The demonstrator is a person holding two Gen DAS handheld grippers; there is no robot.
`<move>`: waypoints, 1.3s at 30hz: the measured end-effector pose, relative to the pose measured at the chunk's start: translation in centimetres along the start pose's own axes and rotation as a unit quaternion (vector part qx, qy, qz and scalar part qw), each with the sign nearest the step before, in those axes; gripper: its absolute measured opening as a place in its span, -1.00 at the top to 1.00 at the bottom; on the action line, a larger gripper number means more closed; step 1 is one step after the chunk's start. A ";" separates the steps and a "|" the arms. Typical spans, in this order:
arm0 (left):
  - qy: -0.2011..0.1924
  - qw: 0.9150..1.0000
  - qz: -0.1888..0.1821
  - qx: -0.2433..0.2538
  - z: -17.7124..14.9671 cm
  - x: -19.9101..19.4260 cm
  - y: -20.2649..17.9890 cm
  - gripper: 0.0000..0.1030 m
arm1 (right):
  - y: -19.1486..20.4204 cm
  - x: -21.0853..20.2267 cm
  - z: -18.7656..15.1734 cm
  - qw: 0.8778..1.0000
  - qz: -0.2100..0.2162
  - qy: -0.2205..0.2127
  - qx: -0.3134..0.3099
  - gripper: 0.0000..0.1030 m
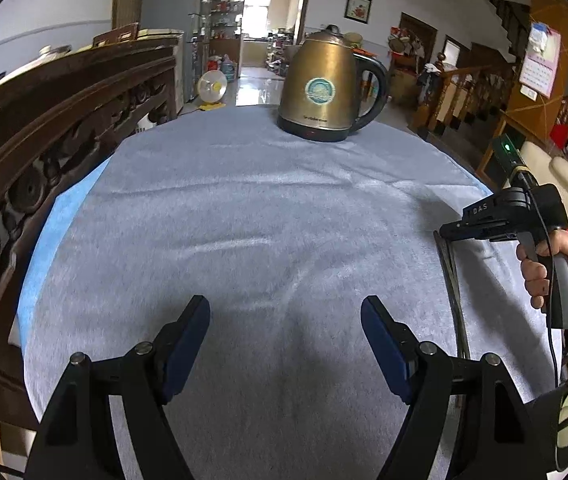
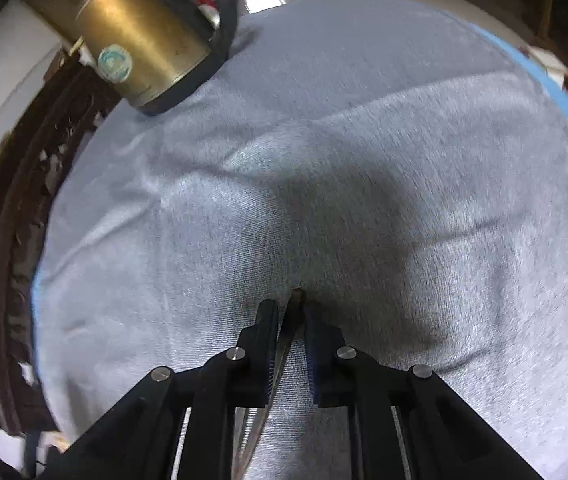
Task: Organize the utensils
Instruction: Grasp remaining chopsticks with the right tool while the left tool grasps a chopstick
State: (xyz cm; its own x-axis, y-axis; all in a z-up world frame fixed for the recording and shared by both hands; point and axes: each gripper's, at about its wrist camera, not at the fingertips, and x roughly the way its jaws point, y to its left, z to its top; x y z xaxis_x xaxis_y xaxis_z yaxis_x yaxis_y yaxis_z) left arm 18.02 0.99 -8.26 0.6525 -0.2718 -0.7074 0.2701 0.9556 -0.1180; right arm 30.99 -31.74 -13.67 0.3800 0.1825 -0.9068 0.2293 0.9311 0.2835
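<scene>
Your left gripper (image 1: 284,312) points down at a slant, its two dark-blue pads (image 1: 187,344) standing wide apart with nothing between them. Your right gripper (image 2: 290,312) is angled steeply downward, its fingers drawn almost together, narrow at the tips and a little wider toward the base, with a thin metal utensil (image 2: 284,344) running between them; whether the pads actually press on it cannot be told. Seen from the left wrist, your right hand (image 1: 556,268) wraps the grey pistol handle of that tool, fingers curled round the grip, a black cable trailing down beside it.
</scene>
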 end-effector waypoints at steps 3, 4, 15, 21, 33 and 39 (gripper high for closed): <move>0.011 1.000 -0.015 0.013 1.2 1.3 -1.0 -0.52 | 0.0 -0.3 -0.1 1.000 -0.008 -0.009 -0.014 0.77; 0.016 0.999 -0.024 0.017 1.8 1.9 -1.5 -0.52 | -0.2 -0.4 -0.2 1.000 -0.014 -0.015 -0.016 0.77; 0.093 0.986 -0.130 0.048 6.1 10.2 -10.3 -0.52 | -7.1 -4.0 -0.6 0.998 0.010 -0.059 0.026 0.77; 0.144 0.977 -0.142 0.066 6.5 14.2 -14.5 -0.52 | -10.4 -4.0 -1.5 0.997 0.024 -0.045 0.059 0.77; 0.135 0.975 -0.090 0.153 5.9 16.6 -18.4 0.15 | -7.5 -2.8 -0.5 0.999 -0.044 -0.017 -0.002 0.71; 0.129 0.974 -0.093 0.162 5.9 16.3 -17.1 0.77 | -5.4 -2.3 -1.1 0.994 -0.082 -0.038 -0.054 0.72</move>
State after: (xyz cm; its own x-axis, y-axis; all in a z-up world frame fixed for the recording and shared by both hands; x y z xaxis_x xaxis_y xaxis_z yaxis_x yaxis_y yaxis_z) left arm 28.27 -20.50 -13.65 0.3829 -0.3595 -0.8509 0.6033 0.7949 -0.0644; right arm 27.94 -36.83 -13.48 0.4131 0.0049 -0.9107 0.1974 0.9757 0.0948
